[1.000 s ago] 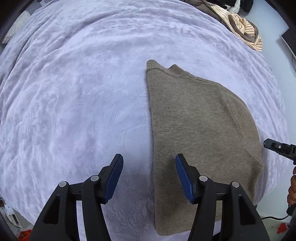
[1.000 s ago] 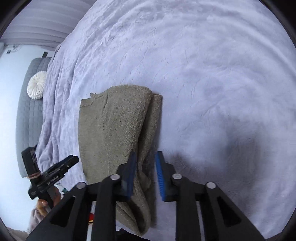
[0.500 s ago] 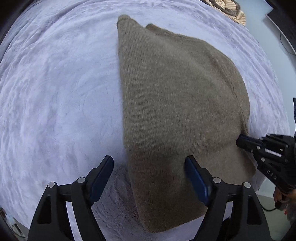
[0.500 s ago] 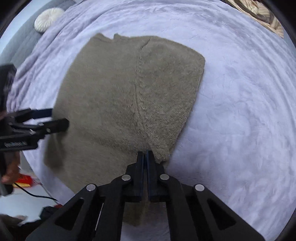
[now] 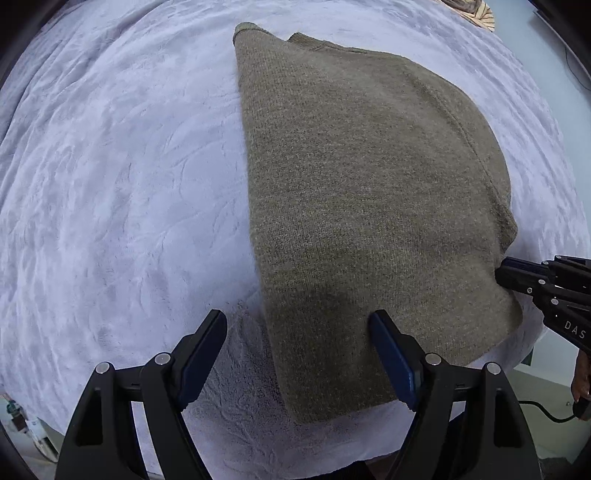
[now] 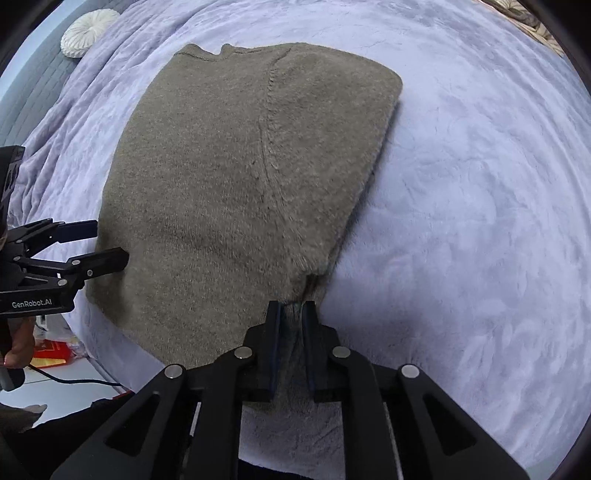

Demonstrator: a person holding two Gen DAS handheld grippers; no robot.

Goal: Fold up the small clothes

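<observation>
One folded sweater (image 5: 369, 206) on the bed (image 5: 122, 177). Two tools: left tool (image 5: 297, 354) released astride its edge; right tool (image 6: 291, 325) opening, sweater fabric between its jaws.

**Open blanket on both sides, clutter only at the far edges**

The lilac blanket (image 5: 122, 177) lies bare to the left of the brown sweater (image 5: 362, 192) and equally bare to its right in the right wrist view. At the bed's far end sit a round white cushion (image 6: 89, 32) and a striped garment (image 5: 476, 13), both well apart from the sweater
</observation>
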